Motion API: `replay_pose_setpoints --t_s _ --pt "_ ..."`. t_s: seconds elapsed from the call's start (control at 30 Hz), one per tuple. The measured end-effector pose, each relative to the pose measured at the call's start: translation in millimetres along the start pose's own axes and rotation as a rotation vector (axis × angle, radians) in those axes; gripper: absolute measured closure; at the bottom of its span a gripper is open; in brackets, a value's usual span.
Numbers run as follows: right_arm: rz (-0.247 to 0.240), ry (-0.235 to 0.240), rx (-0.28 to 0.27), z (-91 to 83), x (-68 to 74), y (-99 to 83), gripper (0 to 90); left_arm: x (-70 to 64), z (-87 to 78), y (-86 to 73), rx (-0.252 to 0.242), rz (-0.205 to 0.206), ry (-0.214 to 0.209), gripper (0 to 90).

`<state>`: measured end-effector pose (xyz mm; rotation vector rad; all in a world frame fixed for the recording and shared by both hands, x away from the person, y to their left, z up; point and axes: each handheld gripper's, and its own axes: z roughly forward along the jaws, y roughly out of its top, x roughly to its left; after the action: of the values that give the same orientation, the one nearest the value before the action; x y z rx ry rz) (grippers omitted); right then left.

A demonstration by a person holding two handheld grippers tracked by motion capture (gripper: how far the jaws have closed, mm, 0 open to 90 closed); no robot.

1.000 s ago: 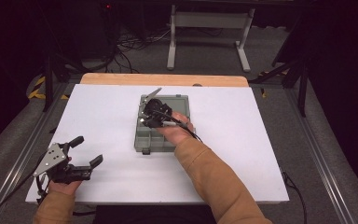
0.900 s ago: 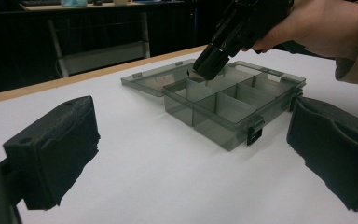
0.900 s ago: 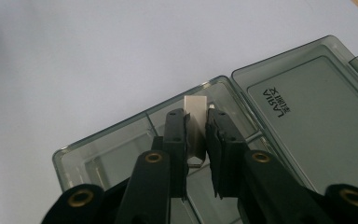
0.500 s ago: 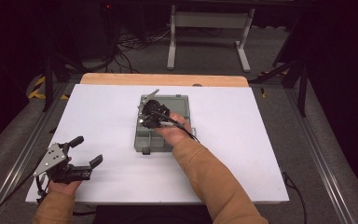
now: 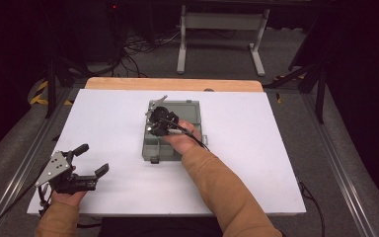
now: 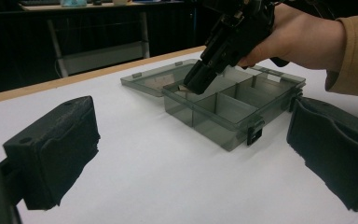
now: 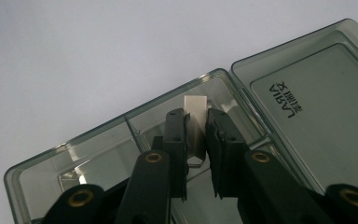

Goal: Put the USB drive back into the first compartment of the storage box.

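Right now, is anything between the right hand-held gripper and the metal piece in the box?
Nothing visible: the right hand-held gripper already has the metal piece between its jaws, in a compartment of the box beside the open lid.

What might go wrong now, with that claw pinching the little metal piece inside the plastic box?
The right gripper pinches the small metal plate only by its narrow sides, so it may twist or slip out. Its fingers sit close to the compartment box walls and might nudge the light box. The left gripper rests away, steadying nothing.
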<state>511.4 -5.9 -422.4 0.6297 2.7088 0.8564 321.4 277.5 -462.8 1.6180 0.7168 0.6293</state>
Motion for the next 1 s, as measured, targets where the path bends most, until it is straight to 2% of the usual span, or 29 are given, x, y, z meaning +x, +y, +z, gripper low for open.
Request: replay_pose_setpoints --t_s 0.63,0.9,1.0 --pt "-0.008 0.006 0.020 6.4 0.9 -1.2 78.1 -0.5 0.5 0.3 -0.001 -0.001 -0.001 2.8" --pt "-0.021 0.014 -0.009 0.3 3.3 0.2 69.5 -0.5 0.5 0.4 0.000 0.002 -0.002 2.8" --pt "-0.027 0.022 -0.025 -4.6 3.8 0.4 62.8 -0.5 0.8 0.3 0.000 0.002 -0.003 2.8"
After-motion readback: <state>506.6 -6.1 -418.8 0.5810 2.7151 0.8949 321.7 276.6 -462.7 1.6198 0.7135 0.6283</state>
